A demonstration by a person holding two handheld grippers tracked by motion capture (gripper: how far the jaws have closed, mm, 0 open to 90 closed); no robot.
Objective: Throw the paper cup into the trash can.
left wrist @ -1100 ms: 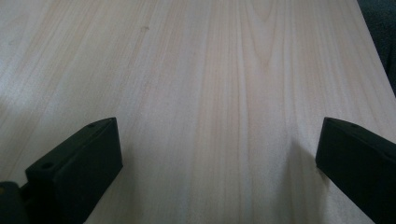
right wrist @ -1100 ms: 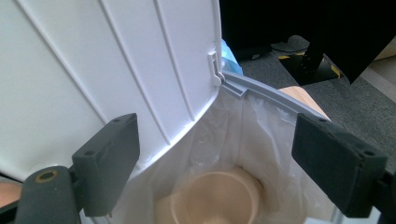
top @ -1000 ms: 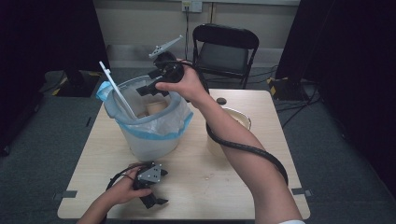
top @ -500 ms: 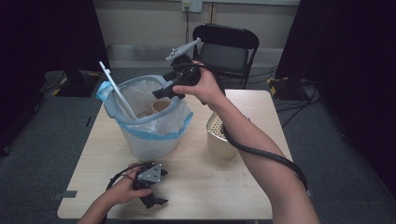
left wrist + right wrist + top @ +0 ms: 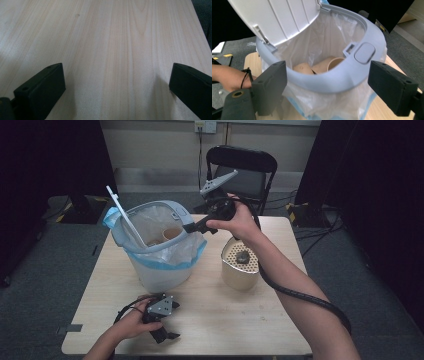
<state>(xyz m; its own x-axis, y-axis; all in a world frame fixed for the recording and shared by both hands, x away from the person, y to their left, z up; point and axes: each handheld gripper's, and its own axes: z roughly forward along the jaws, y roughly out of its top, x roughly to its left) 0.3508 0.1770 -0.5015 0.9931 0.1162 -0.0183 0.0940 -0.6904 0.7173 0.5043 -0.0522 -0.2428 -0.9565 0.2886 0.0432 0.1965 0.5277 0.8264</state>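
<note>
A: Right gripper (image 5: 192,226) held raised at the near-right rim of the bin (image 5: 150,270), arm stretched across the table (image 5: 210,320); jaws apart, nothing between them. Its jaws have just been widening a little.

B: Left gripper (image 5: 162,332)?

A: Resting on the table at the near edge, hand on it, jaws spread wide over bare wood (empty).

B: Containers?

A: The bin stands at the left-centre of the table: grey rim ring, white flip lid (image 5: 279,20) tilted up, clear liner bag (image 5: 332,102) with a blue hem. Inside lie paper cups (image 5: 323,66), tan, on their sides. Just right of the bin, a perforated metal holder (image 5: 241,267) with a dark lump (image 5: 243,258) in it; what it is I cannot tell.
</note>
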